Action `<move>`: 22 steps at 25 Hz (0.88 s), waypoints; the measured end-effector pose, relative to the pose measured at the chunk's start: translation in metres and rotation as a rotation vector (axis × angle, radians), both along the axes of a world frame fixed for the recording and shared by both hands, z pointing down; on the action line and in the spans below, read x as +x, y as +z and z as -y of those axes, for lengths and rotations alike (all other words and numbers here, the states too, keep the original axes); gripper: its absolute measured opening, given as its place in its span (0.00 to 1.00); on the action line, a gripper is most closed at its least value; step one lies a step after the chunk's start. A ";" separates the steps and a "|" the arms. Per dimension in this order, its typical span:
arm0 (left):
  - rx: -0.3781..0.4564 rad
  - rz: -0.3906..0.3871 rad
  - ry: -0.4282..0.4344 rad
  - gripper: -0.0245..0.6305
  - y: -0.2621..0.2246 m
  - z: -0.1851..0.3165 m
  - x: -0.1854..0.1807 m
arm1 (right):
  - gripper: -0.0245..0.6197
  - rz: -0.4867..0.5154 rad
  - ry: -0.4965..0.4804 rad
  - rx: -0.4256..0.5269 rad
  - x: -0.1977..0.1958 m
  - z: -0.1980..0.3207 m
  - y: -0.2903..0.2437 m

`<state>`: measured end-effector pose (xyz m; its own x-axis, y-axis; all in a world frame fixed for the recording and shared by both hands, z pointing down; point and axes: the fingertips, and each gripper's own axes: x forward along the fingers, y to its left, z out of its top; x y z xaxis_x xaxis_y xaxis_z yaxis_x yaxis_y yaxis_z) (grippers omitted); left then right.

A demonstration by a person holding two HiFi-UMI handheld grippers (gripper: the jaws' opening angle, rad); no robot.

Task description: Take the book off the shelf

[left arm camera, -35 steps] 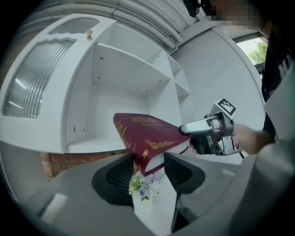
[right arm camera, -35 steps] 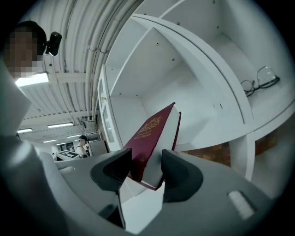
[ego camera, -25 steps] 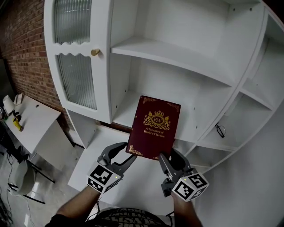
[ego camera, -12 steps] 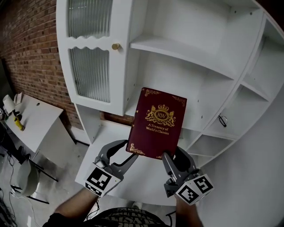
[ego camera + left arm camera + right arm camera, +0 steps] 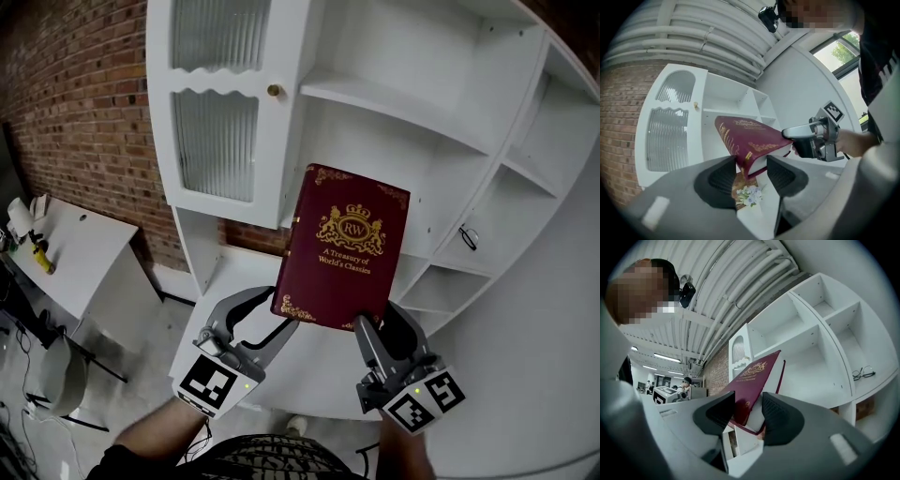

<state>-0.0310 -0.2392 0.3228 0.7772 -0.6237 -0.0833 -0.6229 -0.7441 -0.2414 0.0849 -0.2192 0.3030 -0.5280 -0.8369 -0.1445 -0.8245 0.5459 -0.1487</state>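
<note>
Inside both hand-held grippers (image 5: 281, 314) (image 5: 377, 323), gripped book (image 5: 349, 246)

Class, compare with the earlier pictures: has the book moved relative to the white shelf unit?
Yes. The book has come out toward the person, covering more of the shelf unit.

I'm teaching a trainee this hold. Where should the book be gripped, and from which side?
By its bottom edge, one corner per gripper, from below. The book is a near-upright slab, so fingers pinch front and back covers, as left gripper and right gripper do.
</note>
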 end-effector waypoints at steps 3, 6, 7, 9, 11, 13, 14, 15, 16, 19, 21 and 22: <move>0.030 0.003 0.019 0.36 -0.008 -0.015 -0.009 | 0.34 -0.009 0.013 0.018 -0.009 -0.017 -0.005; 0.046 -0.002 0.032 0.36 -0.012 -0.026 -0.018 | 0.34 -0.014 0.027 0.033 -0.019 -0.029 -0.010; 0.052 -0.001 0.036 0.36 -0.013 -0.030 -0.021 | 0.34 -0.015 0.031 0.036 -0.023 -0.033 -0.011; 0.061 0.003 0.041 0.36 -0.015 -0.035 -0.027 | 0.34 -0.013 0.035 0.038 -0.029 -0.039 -0.013; 0.066 0.003 0.042 0.36 -0.019 -0.040 -0.031 | 0.34 -0.010 0.038 0.037 -0.032 -0.044 -0.015; 0.062 -0.002 0.040 0.36 -0.022 -0.043 -0.033 | 0.34 -0.008 0.040 0.037 -0.034 -0.047 -0.018; 0.059 -0.004 0.038 0.36 -0.023 -0.044 -0.033 | 0.34 -0.009 0.041 0.038 -0.035 -0.048 -0.020; 0.058 -0.005 0.037 0.36 -0.024 -0.044 -0.034 | 0.34 -0.011 0.042 0.038 -0.035 -0.049 -0.021; 0.059 -0.006 0.036 0.36 -0.025 -0.045 -0.034 | 0.34 -0.012 0.043 0.036 -0.035 -0.049 -0.022; 0.055 -0.013 0.037 0.36 -0.025 -0.045 -0.034 | 0.34 -0.016 0.045 0.025 -0.036 -0.049 -0.022; 0.044 -0.014 0.038 0.36 -0.023 -0.043 -0.035 | 0.34 -0.018 0.048 0.017 -0.037 -0.048 -0.021; 0.037 -0.014 0.039 0.36 -0.022 -0.042 -0.035 | 0.34 -0.018 0.051 0.013 -0.037 -0.047 -0.021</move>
<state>-0.0660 -0.1970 0.3009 0.7996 -0.5890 -0.1171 -0.5970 -0.7586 -0.2610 0.0480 -0.1718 0.2824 -0.4871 -0.8609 -0.1466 -0.8539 0.5047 -0.1267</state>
